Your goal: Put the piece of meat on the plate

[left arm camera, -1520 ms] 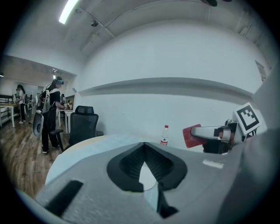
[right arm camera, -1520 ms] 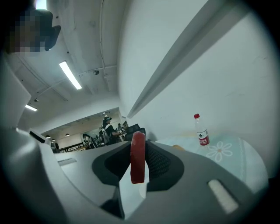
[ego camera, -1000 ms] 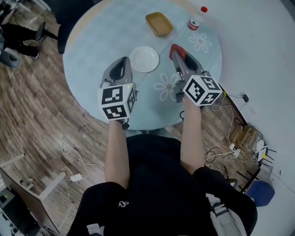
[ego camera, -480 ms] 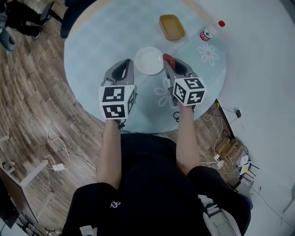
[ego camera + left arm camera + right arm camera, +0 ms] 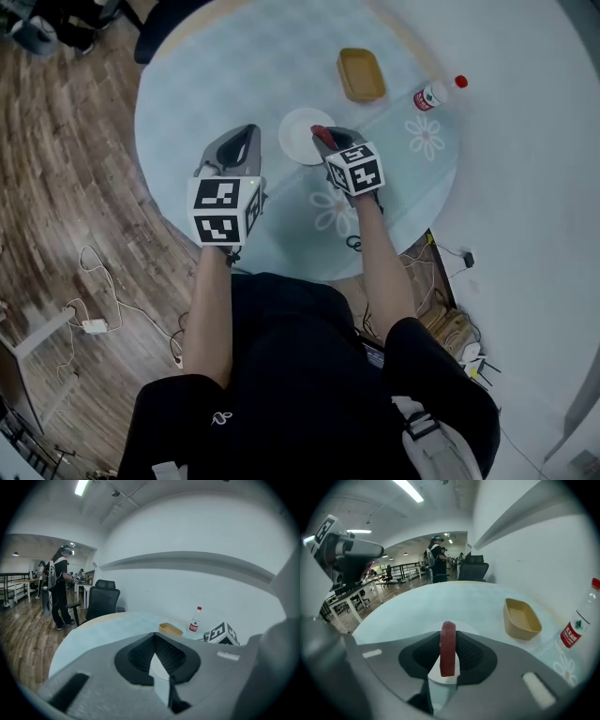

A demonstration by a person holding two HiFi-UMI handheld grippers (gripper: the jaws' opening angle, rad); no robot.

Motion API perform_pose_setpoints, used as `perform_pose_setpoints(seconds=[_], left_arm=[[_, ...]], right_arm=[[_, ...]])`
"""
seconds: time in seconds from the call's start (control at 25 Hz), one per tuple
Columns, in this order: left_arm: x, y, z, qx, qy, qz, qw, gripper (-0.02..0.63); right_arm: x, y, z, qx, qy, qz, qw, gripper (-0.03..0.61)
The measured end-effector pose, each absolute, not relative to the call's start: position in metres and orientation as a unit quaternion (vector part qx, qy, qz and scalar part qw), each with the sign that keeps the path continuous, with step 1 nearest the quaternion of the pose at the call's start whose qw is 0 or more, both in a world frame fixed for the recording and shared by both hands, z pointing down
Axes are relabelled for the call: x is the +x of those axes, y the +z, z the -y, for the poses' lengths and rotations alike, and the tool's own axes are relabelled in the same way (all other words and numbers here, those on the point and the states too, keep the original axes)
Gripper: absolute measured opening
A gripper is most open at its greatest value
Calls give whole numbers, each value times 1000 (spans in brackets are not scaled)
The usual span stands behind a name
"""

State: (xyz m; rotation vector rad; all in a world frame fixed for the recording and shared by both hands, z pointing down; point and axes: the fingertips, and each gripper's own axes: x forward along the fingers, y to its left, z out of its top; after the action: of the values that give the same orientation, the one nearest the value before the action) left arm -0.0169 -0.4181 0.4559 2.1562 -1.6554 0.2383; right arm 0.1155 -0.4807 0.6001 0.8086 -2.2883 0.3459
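A slab of red meat (image 5: 447, 648) stands on edge between the jaws of my right gripper (image 5: 448, 639), which is shut on it. In the head view that gripper (image 5: 325, 141) hangs over the near right edge of the small white plate (image 5: 296, 139), with the meat (image 5: 321, 133) above the plate's rim. My left gripper (image 5: 244, 136) hovers over the table just left of the plate. Seen from its own camera, the left gripper (image 5: 154, 638) has its tips together and nothing between them.
The round pale blue table (image 5: 216, 75) has flower prints. A tan rectangular tray (image 5: 361, 75) sits behind the plate, and a red-capped bottle (image 5: 439, 92) lies at the right. An office chair (image 5: 101, 603) and people stand beyond the table's far side.
My right gripper has come down and to the left with the meat, from right of the plate to over its edge. The left gripper has drifted a little.
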Motion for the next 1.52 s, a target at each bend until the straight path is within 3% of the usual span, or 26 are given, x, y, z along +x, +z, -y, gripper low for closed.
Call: perform_pose_setpoints(seconds=[0.48,0.72,1.0,1.24,1.52], left_arm=[[-31,470,411,759,90,607,219,2],[-28,467,411,763,89,603,217,2],[-22,451,409,775,67,591,212,2],[-12,441,406,787,59,579,205,2],[1,425,407,797,44,571,192,2]], right_arm=[[97,634,501,283,-42,826,486,104],[89,635,494,288,-28,831,476,109],[81,641,470,263,2,845,466,183],[81,622,462,284,87,877,378,170],[116,492,491,413,115,889,161,73]])
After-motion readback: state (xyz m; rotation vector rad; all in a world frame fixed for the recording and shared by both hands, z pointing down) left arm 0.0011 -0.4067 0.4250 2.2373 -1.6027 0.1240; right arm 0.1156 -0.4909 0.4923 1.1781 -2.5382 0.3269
